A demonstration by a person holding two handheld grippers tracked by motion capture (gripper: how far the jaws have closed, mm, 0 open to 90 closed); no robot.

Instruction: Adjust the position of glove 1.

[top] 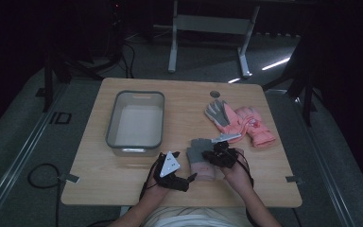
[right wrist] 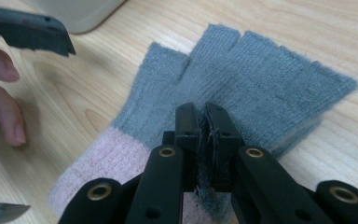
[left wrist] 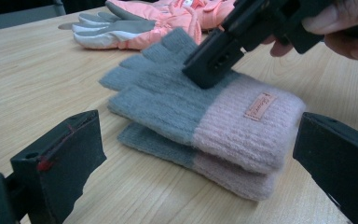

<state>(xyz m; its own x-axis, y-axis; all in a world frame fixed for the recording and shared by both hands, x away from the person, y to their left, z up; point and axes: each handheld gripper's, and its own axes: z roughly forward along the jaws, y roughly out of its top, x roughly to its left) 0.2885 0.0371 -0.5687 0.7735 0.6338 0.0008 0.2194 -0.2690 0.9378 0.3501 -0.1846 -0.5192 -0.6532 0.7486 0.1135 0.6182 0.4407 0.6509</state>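
Note:
A pair of fingerless knit gloves [top: 197, 150], grey with pale pink cuffs, lies stacked on the wooden table [top: 123, 175] near its front edge. In the left gripper view the knit pair [left wrist: 168, 100] lies flat, and the top cuff carries a small tag. My right gripper [top: 216, 156] is shut, and its tips rest on the grey part of the top glove [right wrist: 261, 79]. I see no fabric between the closed jaws of the right gripper [right wrist: 203, 116]. My left gripper [top: 189, 179] stands open just short of the pink cuffs, with the pair ahead of its jaws.
A grey plastic bin [top: 135, 120] stands at the left middle of the table. A pair of pink ski gloves [top: 246, 124] with grey-white palms lies behind the knit pair to the right. A round cable hole [top: 215, 93] marks the back edge.

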